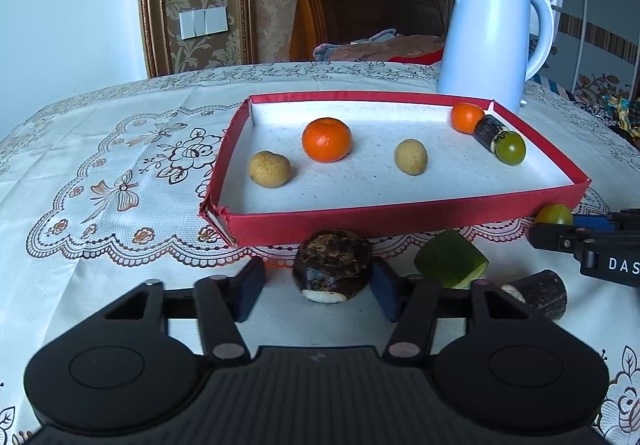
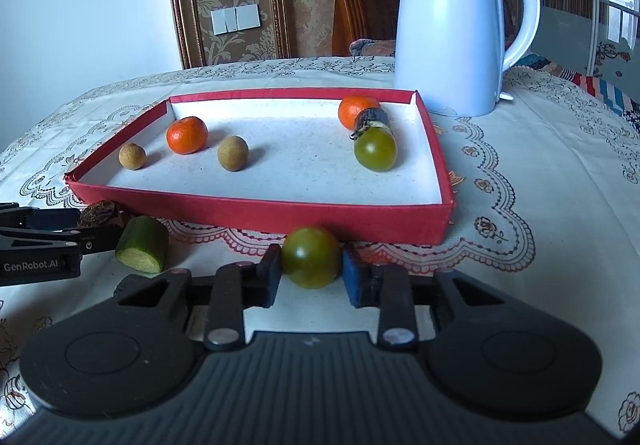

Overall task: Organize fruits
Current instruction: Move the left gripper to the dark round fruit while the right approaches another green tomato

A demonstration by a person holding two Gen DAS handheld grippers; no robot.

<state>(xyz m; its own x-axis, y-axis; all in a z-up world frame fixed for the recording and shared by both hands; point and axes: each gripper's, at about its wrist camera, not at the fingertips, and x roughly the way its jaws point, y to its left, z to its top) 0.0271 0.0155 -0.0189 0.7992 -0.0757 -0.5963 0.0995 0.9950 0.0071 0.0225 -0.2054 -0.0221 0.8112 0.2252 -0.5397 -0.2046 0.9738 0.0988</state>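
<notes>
The right claw is clamped on a green tomato, both pads pressed to its sides, low over the worktop just in front of the near wall of the red tray. The left claw stands narrow around a dark water chestnut: its right pad touches the chestnut, while the left pad is a sliver off or barely meeting it, which I cannot tell. That chestnut sits on the cloth against the tray's near wall, toward its torn near-left corner.

Between the two claws lies a cut green cucumber piece, and near the worktop's front edge a dark sugarcane stub.

Inside the tray, on its white floor: a longan by the left wall, a large tangerine behind it, a second longan mid-floor, and in the far-right corner a small tangerine, a sugarcane piece and another green tomato touching in a row.

The worktop wears a white lace tablecloth with brown flower and butterfly embroidery. A pale blue kettle stands past the tray's far-right corner. Behind are damask wallpaper in a gilt frame, a white switch plate, a wooden headboard with rumpled bedding, and sliding wardrobe doors at the right.
</notes>
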